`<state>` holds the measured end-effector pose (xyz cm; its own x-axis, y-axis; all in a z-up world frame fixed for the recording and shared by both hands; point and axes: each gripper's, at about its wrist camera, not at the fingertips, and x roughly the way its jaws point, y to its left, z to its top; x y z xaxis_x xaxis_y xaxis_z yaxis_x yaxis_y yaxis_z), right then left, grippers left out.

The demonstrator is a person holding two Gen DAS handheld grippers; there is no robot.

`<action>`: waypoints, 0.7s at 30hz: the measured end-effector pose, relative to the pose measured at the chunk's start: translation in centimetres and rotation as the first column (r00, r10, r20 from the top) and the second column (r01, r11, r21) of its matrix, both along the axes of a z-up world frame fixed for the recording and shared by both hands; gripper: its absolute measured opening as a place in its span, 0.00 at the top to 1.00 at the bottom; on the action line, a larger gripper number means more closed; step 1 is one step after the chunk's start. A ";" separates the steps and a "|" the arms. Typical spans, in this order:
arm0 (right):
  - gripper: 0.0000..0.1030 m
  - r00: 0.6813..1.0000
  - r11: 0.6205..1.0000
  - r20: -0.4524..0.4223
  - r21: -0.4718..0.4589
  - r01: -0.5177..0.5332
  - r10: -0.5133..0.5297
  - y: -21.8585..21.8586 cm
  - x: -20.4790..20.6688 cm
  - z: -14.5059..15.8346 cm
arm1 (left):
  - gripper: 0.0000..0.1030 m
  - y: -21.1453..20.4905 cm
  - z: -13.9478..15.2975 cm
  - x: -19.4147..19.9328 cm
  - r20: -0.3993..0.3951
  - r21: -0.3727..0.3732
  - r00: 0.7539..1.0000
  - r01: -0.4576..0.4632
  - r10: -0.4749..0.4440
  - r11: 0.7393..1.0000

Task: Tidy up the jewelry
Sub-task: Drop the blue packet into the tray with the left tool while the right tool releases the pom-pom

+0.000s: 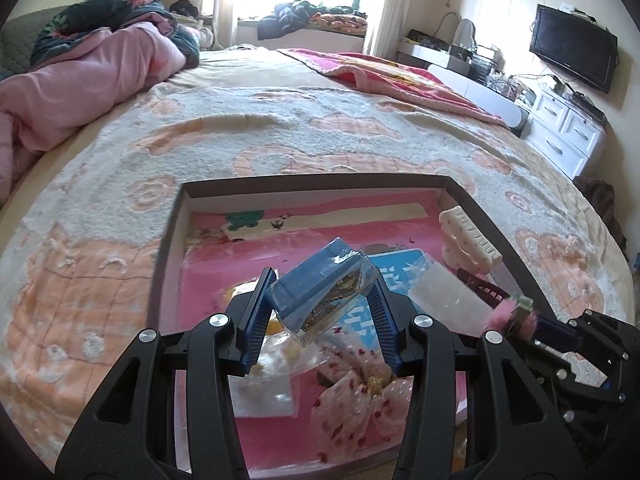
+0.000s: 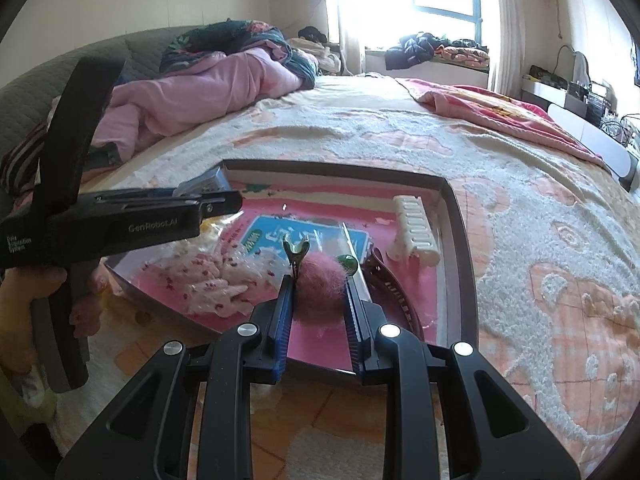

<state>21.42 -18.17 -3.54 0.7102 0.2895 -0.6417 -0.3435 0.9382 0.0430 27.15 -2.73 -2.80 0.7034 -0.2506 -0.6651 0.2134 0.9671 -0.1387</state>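
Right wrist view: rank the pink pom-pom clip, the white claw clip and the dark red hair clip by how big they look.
1. pink pom-pom clip, though its nearness to the camera inflates it.
2-3. white claw clip and dark red hair clip look alike; the red one is partly hidden, so unranked.

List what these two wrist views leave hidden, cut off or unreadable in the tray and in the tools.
- Left wrist view: the blue packet in the left tool; glare and wrapping blur its contents.
- Left wrist view: the pink pompom clip is mostly hidden by the right tool.
- Right wrist view: the tray near edge is covered by the right tool.
- Right wrist view: the dark red clip is partly hidden behind a finger.
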 end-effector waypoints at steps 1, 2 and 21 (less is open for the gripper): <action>0.77 1.000 1.000 -0.006 -0.004 0.001 -0.001 0.0 0.1 -0.1 | 0.63 -0.1 -0.1 0.1 -0.001 0.002 1.000 0.005 -0.005 1.000; 0.77 1.000 1.000 -0.016 -0.007 0.002 -0.002 0.0 0.2 -0.3 | 0.63 -0.3 -0.2 0.2 -0.005 0.002 1.000 0.011 -0.011 1.000; 0.47 1.000 1.000 -0.028 0.017 0.008 -0.008 -0.7 -2.1 -0.4 | 0.57 -1.3 -1.2 0.1 -0.019 0.019 0.999 0.048 -0.048 0.999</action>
<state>19.34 -18.91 -3.93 0.6941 0.2949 -0.6567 -0.3344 0.9399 0.0686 27.20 -4.03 -4.00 0.6783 -0.2707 -0.6831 0.2569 0.9584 -0.1247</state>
